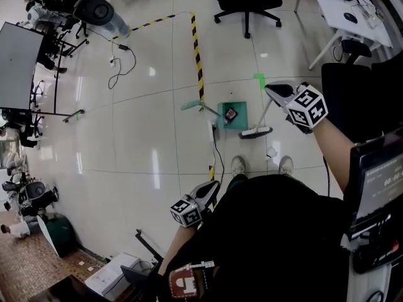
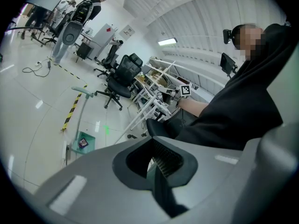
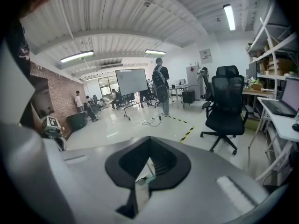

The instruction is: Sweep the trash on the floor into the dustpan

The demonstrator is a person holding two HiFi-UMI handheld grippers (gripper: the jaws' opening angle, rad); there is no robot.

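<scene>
Closest in, low by the person's hip, the left gripper (image 1: 212, 186) has its jaws pressed together with nothing between them, so it looks idle. Further out and higher, the right gripper (image 1: 274, 92) has its jaws clamped on the top of the thin white handle of a long broom (image 1: 255, 132). The broom's white brush head rests on the glossy pale tiled floor (image 1: 145, 143), ahead of the person's light shoes (image 1: 238, 165). Just beside the right shoe lies a small crumpled white scrap (image 1: 272, 151), on the person's side of the brush head and apart from it; it looks like the trash left to sweep. Right against the far side of the brush head sits the square teal plastic dustpan (image 1: 241, 109). Its long teal handle (image 1: 189, 106) stands free, and a dark packet with red print (image 1: 230, 114) is already inside. To do this step well, I would lift the brush, set it down on the near side of the scrap, and push in short, low strokes towards the pan's edge. The strokes should be gentle, since nothing holds the pan and it could slide; the left gripper could steady its handle. A white power strip (image 1: 212, 131) with a black cable lies just left of the pan and is worth avoiding. Yellow-and-black striped tape (image 1: 199, 61) runs beyond.
</scene>
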